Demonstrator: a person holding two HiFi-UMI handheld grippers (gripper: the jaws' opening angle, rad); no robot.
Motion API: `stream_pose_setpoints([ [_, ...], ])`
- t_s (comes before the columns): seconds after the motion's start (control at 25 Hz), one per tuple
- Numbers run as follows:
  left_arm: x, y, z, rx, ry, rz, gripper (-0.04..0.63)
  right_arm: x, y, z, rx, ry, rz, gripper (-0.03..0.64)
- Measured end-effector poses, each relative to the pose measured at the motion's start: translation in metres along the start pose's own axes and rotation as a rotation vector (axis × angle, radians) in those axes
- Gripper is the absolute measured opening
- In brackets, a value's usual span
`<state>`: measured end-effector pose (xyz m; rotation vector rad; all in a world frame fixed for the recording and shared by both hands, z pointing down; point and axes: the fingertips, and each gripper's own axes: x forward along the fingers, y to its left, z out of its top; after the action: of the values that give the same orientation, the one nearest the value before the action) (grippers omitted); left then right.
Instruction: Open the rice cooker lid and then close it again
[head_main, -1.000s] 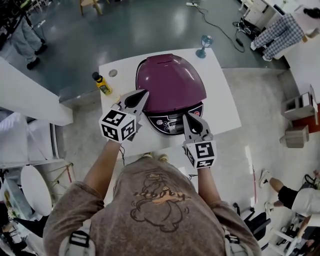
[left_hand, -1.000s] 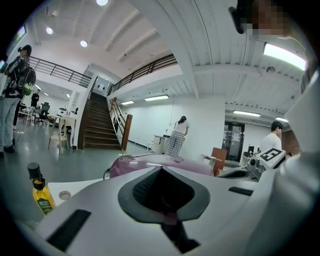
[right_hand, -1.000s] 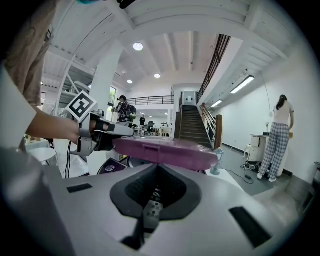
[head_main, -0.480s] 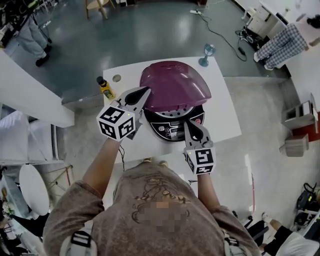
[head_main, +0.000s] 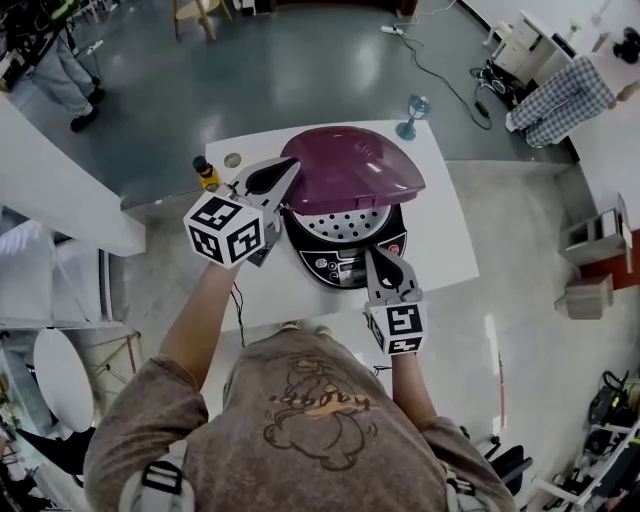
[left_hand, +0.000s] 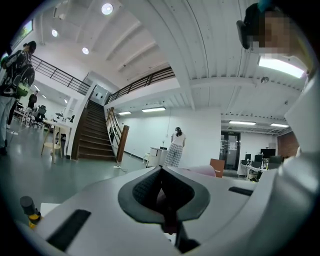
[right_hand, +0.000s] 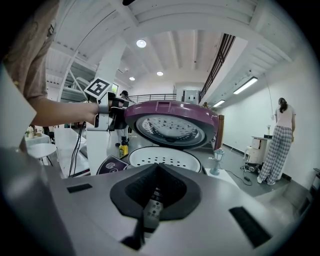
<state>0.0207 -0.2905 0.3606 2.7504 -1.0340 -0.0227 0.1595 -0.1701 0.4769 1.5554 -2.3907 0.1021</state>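
The rice cooker stands on a white table, its purple lid raised partway. Under the lid a white perforated inner tray shows. My left gripper is shut, its tip against the lid's left rim. In the right gripper view the left gripper meets the lid at its left edge, above the white tray. My right gripper is shut and points at the cooker's front control panel. From the left gripper view only a pink strip of lid shows past the jaws.
A yellow bottle stands on the table left of the cooker, close to my left gripper. A blue-stemmed glass sits at the table's far right corner. A person in plaid stands beyond, and a cable lies on the floor.
The lid has swung up from closed to partly raised, uncovering the white tray. My left gripper rose with the lid's left rim. The right gripper stayed at the front panel.
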Motion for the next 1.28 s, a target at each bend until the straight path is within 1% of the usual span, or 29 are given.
stream_pose_setpoints([
  [0.36, 0.009, 0.017, 0.032, 0.006, -0.06, -0.005, 0.02, 0.001, -0.001, -0.002, -0.012, 0.01, -0.001, 0.003],
  [0.76, 0.02, 0.034, 0.058, -0.023, -0.101, -0.042, 0.02, 0.002, -0.001, 0.0, 0.021, 0.008, 0.017, 0.002],
  [1.0, 0.029, 0.044, 0.062, -0.036, -0.099, -0.057, 0.02, 0.002, -0.001, -0.001, 0.013, 0.011, 0.022, 0.002],
  [1.2, 0.034, 0.051, 0.062, -0.023, -0.083, -0.071, 0.02, 0.001, 0.0, 0.001, 0.023, 0.001, 0.02, 0.002],
  [1.28, 0.033, 0.054, 0.065, -0.029, -0.087, -0.071, 0.02, 0.001, 0.0, 0.001, 0.022, 0.002, 0.019, 0.002],
])
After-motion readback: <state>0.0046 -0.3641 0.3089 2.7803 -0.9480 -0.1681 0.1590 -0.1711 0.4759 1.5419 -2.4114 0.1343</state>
